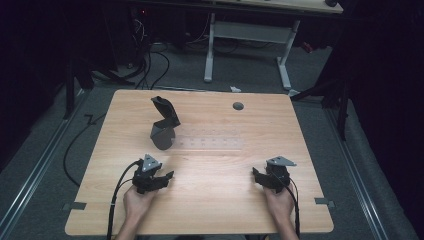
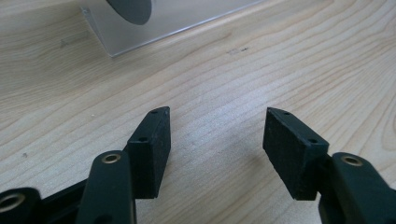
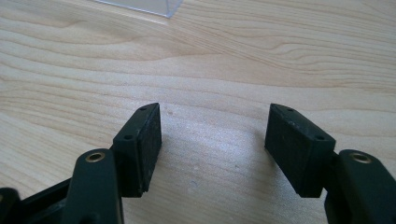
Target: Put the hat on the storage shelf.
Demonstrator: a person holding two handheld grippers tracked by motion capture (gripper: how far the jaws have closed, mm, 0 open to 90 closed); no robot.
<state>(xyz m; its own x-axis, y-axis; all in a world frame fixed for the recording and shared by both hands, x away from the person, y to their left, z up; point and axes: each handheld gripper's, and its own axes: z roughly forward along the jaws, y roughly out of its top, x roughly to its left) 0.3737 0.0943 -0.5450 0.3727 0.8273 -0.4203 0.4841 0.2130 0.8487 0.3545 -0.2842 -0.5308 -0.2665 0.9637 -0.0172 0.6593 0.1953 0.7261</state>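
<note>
Pale wood-grain tabletop [image 1: 210, 200] fills the scene beneath a dark room, where cables and the white legs of a second desk [image 1: 210, 50] sit behind. Near the table's far-left part stands a dark grey flip-lid container [image 1: 164, 131], its lid [image 1: 166, 109] swung up and tilted back toward the far edge; it appears to rest at the left end of a clear plastic strip [image 1: 212, 143] that lies flat and runs rightward from it. Nearer the person than the container, the left gripper [image 1: 159, 179] rests low at the table, jaws spread wide with nothing between them; the left gripper view shows bare wood between its pads [image 2: 156, 149] and a corner of the clear strip [image 2: 154, 32] ahead. Well to the container's right and nearer the person, the right gripper [image 3: 212, 144] likewise sits released and empty, the strip's corner [image 3: 154, 7] just visible ahead of it. Judged from this, the work is at its start: neither tool has reached anything. A next move would likely call for the left gripper to advance toward the container and approach across its narrow body. The container's long axis stands roughly upright, its open mouth facing up and slightly toward the person, though detail is too dim to confirm.
</note>
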